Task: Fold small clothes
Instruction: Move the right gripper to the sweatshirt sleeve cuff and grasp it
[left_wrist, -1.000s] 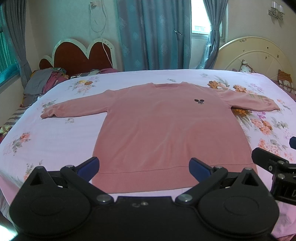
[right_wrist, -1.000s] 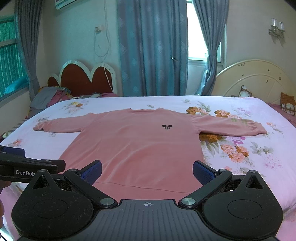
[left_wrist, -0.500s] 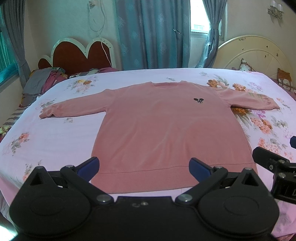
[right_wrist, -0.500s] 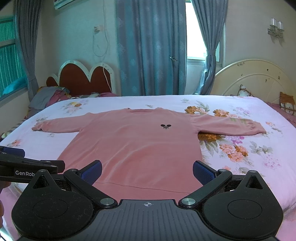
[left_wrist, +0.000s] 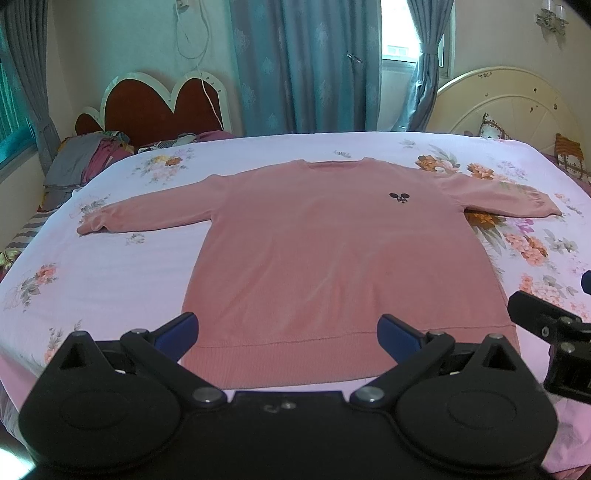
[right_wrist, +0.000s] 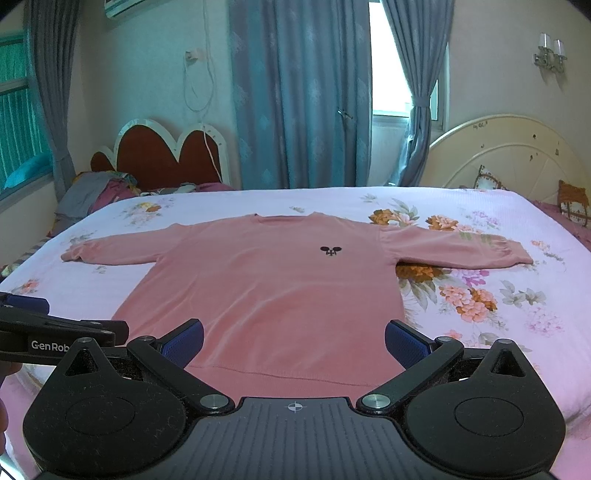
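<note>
- The left black two-finger gripper with blue rubber pads (left_wrist: 287, 334) is held low and level, both fingers spread wide apart with nothing between them.
- One blue pad of the left gripper (left_wrist: 176, 329) angles inward at the left, its partner mirrors it at the right.
- The right black two-finger gripper with blue ribbed pads (right_wrist: 293, 341) sits at a like height, fingers equally wide apart and holding nothing.
- The two grippers are side by side, near each other but apart: the right one's black arm shows at the edge of the left wrist view, and the left one's edges into the right wrist view.
</note>
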